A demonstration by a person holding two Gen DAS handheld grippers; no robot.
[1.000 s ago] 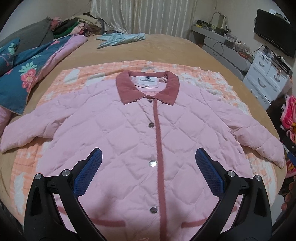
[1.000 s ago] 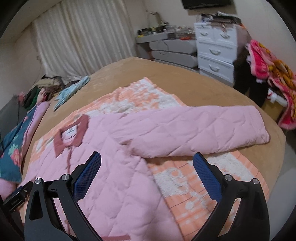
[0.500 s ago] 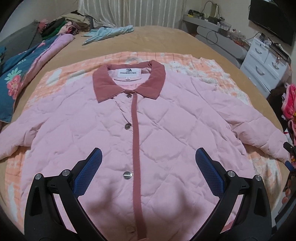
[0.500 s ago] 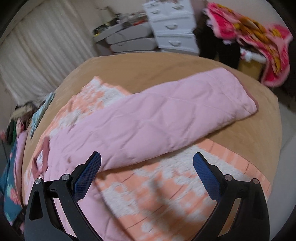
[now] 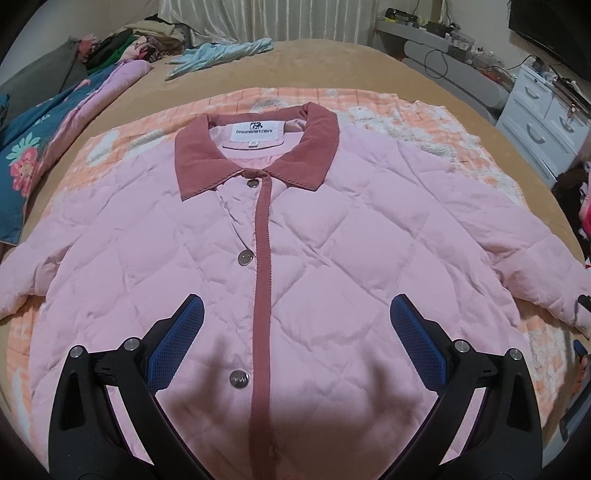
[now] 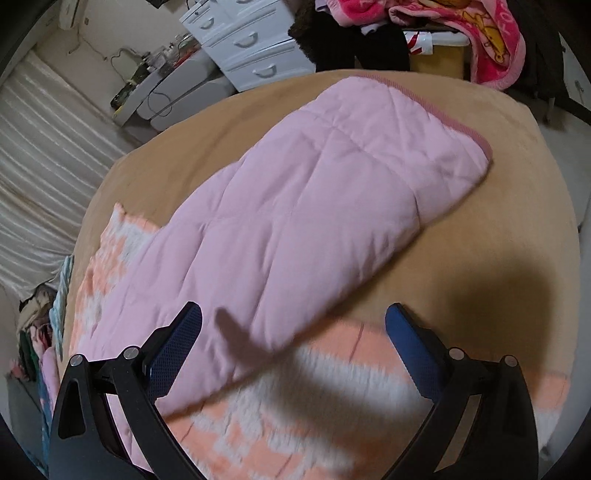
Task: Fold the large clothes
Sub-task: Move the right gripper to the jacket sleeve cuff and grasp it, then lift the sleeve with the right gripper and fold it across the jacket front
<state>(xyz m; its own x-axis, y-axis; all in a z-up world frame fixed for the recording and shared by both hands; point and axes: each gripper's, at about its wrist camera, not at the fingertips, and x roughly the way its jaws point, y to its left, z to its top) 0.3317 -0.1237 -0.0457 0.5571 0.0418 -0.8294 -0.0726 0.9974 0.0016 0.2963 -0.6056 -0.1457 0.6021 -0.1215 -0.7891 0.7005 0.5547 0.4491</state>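
Note:
A pink quilted jacket [image 5: 332, 258] with a dark rose collar [image 5: 255, 155] and button placket lies flat, front up, on an orange and white blanket [image 5: 417, 122] on the bed. My left gripper [image 5: 295, 332] is open and empty, hovering over the jacket's lower front. In the right wrist view the jacket's right sleeve [image 6: 314, 206] stretches out toward the bed's edge, its cuff [image 6: 469, 136] on the tan bedcover. My right gripper [image 6: 293, 339] is open and empty, just above the sleeve's near edge and the blanket [image 6: 314, 406].
A tan bedcover [image 5: 332, 62] covers the bed. A floral quilt [image 5: 33, 147] and piled clothes lie at the far left, a light blue garment [image 5: 218, 55] at the back. White drawers [image 6: 251, 40] and a pink blanket [image 6: 476, 29] stand beyond the bed's right edge.
My left gripper has moved forward and lower over the jacket's front. My right gripper has swung right and down toward the sleeve, which now fills its view.

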